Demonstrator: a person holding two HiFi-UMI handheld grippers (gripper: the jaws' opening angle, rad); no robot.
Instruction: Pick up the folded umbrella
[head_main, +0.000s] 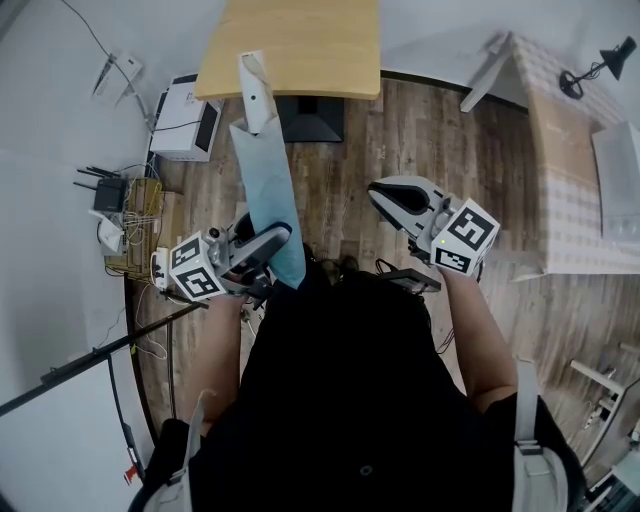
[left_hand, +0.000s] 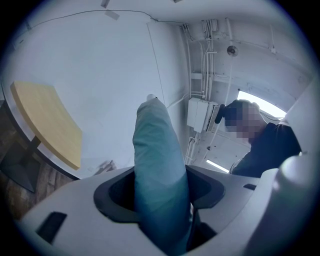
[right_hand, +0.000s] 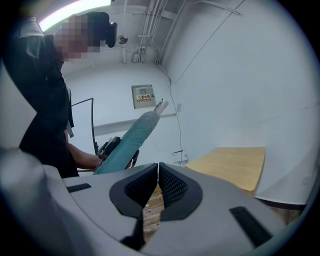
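A wood floor (head_main: 400, 140) lies under a yellow table (head_main: 300, 45). The left gripper (head_main: 265, 242) squeezes the blue-green umbrella (head_main: 265, 180), which points at the table. The right gripper (head_main: 383, 193) is closed and empty.

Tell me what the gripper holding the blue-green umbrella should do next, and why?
Probably just stay squeezed and hold steady. The left gripper has its jaws clamped round the folded umbrella, which points up in the air, clear of the floor and the wooden table. The right gripper is shut and empty, so nothing else would catch the umbrella if the left let go.
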